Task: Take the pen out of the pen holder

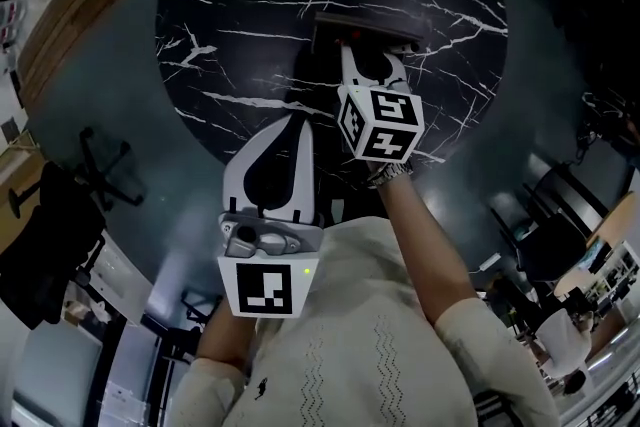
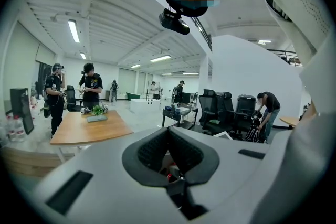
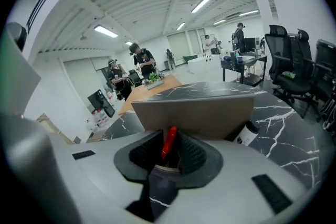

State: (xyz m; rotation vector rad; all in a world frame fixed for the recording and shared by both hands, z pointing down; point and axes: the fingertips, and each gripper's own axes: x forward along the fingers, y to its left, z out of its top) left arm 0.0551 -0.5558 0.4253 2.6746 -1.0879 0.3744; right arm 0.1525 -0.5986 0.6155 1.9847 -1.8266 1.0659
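A red pen (image 3: 169, 142) stands upright between the pads of my right gripper (image 3: 169, 136), which is shut on it. Below the pen I see a pale round rim, seemingly the pen holder (image 3: 164, 168); its body is hidden by the jaws. In the head view the right gripper (image 1: 368, 50) reaches over the far part of the black marble table (image 1: 250, 25). My left gripper (image 1: 298, 123) hangs back near my body, shut and holding nothing. In its own view the left gripper (image 2: 168, 136) points up into the room.
A brown upright board or box (image 3: 194, 107) stands just behind the pen, also seen as the brown box (image 1: 365, 23). A white-capped dark bottle (image 3: 245, 134) lies at its right. A chair base (image 1: 100, 165) stands on the floor left of the round table.
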